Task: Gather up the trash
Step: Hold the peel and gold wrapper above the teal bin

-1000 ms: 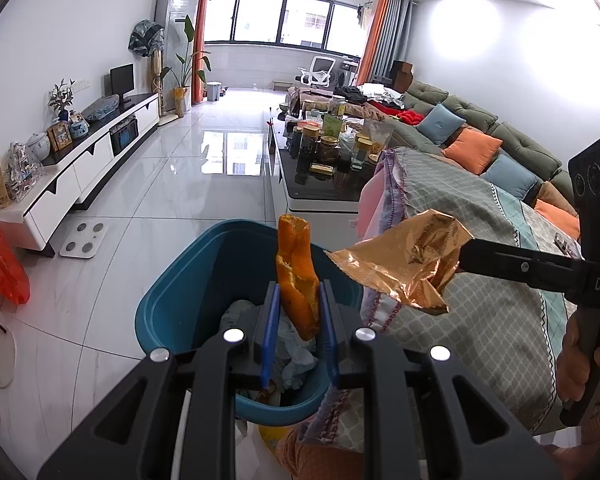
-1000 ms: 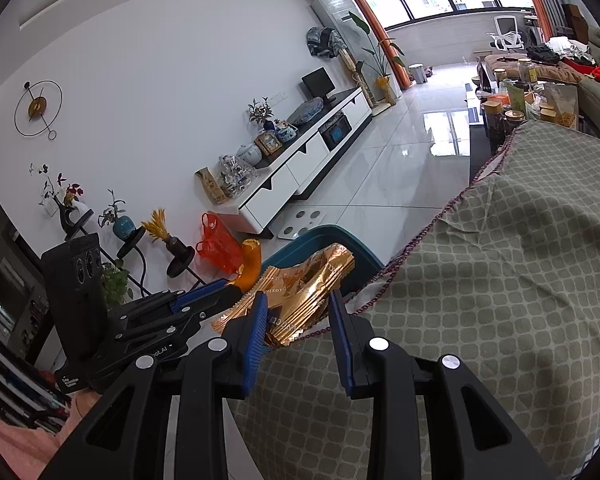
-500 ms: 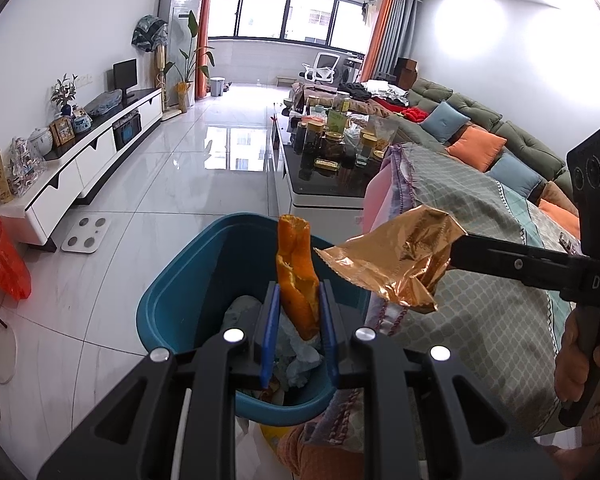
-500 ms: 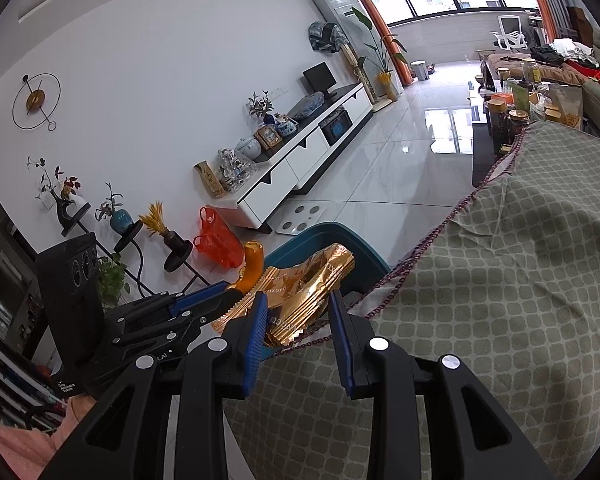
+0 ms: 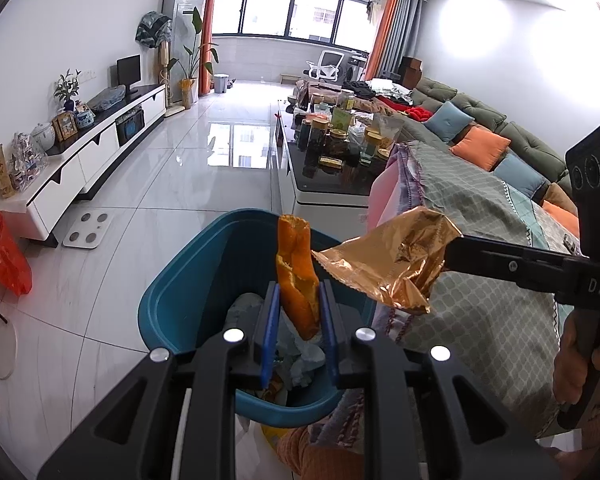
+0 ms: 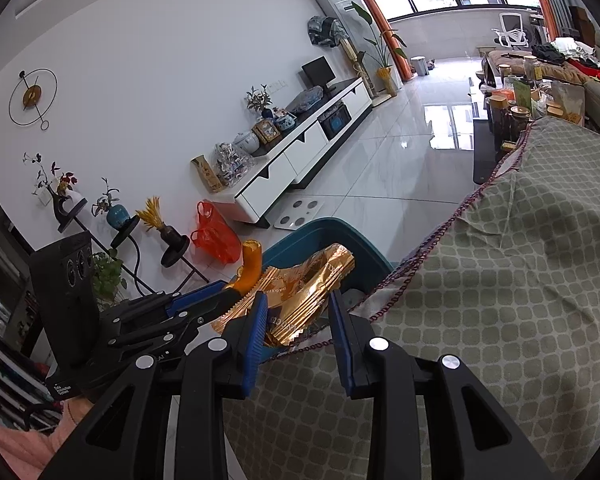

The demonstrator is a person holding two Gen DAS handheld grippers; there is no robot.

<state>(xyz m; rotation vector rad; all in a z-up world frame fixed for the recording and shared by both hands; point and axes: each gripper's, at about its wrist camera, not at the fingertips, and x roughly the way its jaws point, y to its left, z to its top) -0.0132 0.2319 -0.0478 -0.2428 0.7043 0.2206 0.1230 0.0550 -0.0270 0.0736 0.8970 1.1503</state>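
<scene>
Both pieces of trash are picked up, and the step in hand is the drop into the bin. The left claw (image 5: 298,316) is clamped on an orange peel (image 5: 296,272), which stands upright between the blue pads directly over the open mouth of the teal bin (image 5: 188,280). The bin sits on the white tile floor just beside the edge of a cushion draped in a green checked cloth (image 6: 500,300), and crumpled tissue already lies inside it. The right claw (image 6: 298,320) is closed on a gold foil wrapper (image 6: 304,292). From the left wrist view the wrapper (image 5: 392,264) hangs out past the cloth's edge, its free end over the near right part of the bin rim and close to the peel, though I cannot tell whether they touch.

The next move, as I judge it, is simply to part the left claw so the peel falls straight down. The wrapper probably needs carrying a little further over the opening first, since foil that light may drift and land on the cloth or floor.

Against a second ago, both claws hold the same grips. The wrapper has come leftward toward the peel, and the bin now sits more fully under both.
</scene>
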